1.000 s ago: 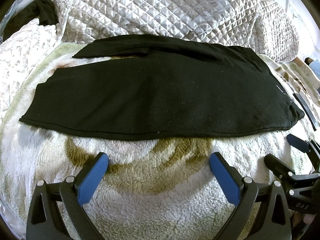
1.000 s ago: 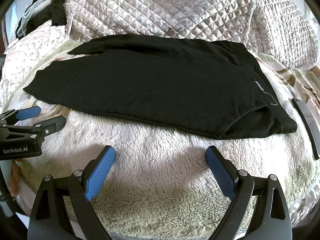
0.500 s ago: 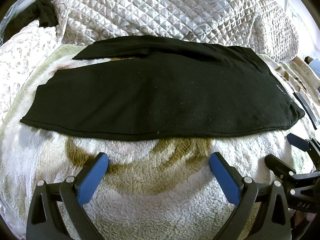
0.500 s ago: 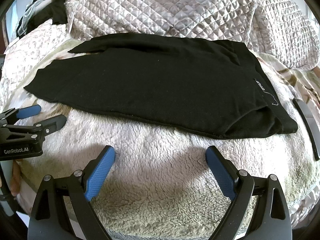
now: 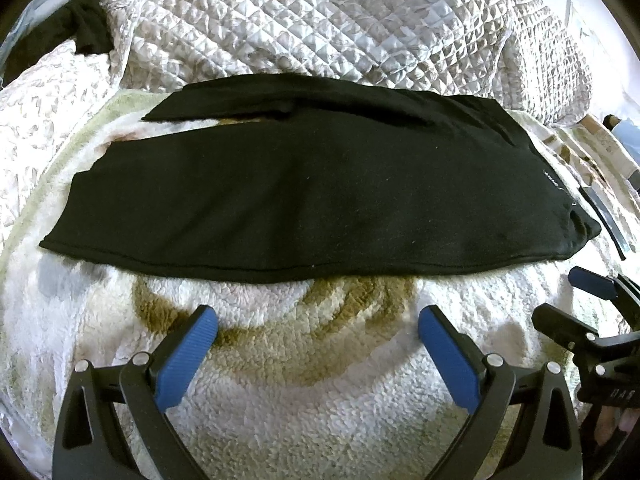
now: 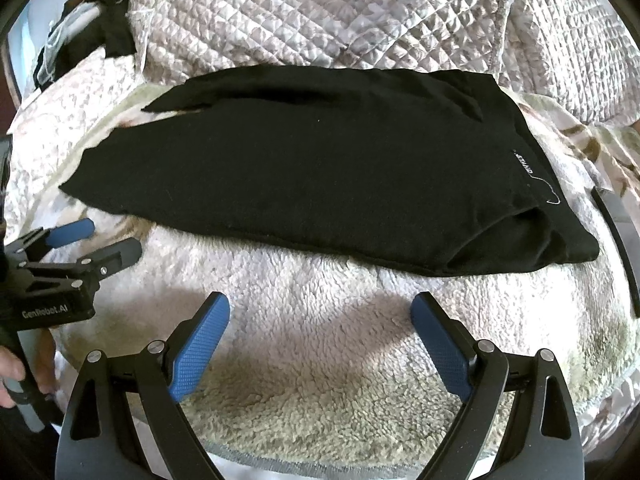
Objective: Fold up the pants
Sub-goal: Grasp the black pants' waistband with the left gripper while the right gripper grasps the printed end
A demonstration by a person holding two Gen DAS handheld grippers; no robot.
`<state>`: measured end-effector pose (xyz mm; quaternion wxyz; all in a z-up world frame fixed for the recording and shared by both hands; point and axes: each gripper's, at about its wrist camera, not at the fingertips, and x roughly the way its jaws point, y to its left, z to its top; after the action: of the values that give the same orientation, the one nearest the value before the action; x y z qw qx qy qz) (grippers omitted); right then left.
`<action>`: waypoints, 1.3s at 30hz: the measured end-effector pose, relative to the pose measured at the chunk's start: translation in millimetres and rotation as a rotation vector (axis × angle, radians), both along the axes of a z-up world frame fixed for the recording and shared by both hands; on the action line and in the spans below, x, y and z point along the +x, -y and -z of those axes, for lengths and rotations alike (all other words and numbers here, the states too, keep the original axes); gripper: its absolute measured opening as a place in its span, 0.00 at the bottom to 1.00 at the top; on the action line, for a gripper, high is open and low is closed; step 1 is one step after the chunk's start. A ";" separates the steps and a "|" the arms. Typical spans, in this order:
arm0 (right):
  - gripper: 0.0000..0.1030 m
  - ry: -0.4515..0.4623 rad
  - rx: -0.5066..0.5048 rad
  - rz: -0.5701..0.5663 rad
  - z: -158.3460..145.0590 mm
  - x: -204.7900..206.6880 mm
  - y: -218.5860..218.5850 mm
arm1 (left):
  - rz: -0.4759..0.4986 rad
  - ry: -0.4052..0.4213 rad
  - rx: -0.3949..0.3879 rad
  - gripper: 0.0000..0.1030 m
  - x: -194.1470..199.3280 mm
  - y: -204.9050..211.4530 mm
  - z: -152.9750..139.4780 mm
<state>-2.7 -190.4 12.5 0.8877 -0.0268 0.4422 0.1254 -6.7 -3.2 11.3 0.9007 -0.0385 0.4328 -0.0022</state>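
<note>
I'm holding both grippers back from the pants (image 5: 304,200), short of their near hem edge, nothing gripped; left gripper (image 5: 318,336) is sitting with jaws spread wide over the fleece blanket (image 5: 280,400) on the bed; right gripper (image 6: 320,320) is likewise wide and empty, hovering near the pants' waistband end; I'm judging this as a pause to line up the next fold, since both are facing the garment square-on and apart from it.

Pants are lying flat on the blanket, already doubled leg over leg by the look of it; long axis is running left to right across both views; waistband end (image 6: 560,236) with a small white logo is pointing right, leg cuffs (image 5: 76,216) pointing left; a sliver of the under leg is peeking out beyond the pants' far edge; quilted cover (image 5: 320,20) is bunching up just behind the pants; a dark strap (image 6: 616,240) is lying just beyond the waistband end.

I'm guessing the next move needs one gripper at each end of the near edge.
</note>
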 end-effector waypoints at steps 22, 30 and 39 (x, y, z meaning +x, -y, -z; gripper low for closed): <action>0.75 -0.031 0.164 0.263 2.2 32.2 83.6 | -0.269 0.083 -0.107 0.93 -3.8 -72.7 -10.6; 0.74 0.014 0.358 0.409 7.6 41.9 123.7 | -0.381 0.119 -0.268 0.84 4.7 -121.0 1.6; 0.43 0.009 0.425 0.515 16.3 63.4 145.6 | -0.444 0.151 -0.282 0.64 24.3 -139.6 8.2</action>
<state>60.7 -336.1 -3.8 0.8779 0.2711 0.3944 -0.0136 17.7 136.4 3.1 0.8945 -0.2572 0.3409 0.1320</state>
